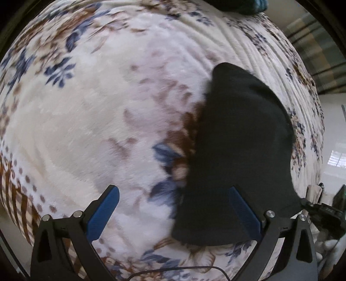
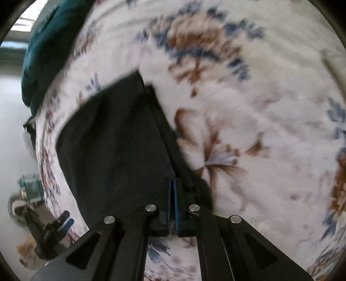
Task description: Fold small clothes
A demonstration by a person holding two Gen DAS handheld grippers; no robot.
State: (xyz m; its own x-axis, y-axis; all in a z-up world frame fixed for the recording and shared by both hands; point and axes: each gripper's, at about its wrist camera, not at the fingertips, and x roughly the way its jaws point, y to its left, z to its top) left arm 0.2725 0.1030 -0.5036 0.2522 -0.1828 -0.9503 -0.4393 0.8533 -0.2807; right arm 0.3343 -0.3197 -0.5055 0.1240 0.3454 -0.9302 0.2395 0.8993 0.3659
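Note:
A small black garment lies on a white floral blanket. My left gripper is open above the blanket, its right finger over the garment's near edge, its left finger over bare blanket. In the right wrist view my right gripper is shut on the near edge of the black garment, which stretches away up and left over the blanket. The left gripper also shows at the lower left of the right wrist view.
A dark teal cloth lies at the blanket's far edge and also shows in the left wrist view. Pale floor lies beyond the bed edge at the right. Small items stand on the floor.

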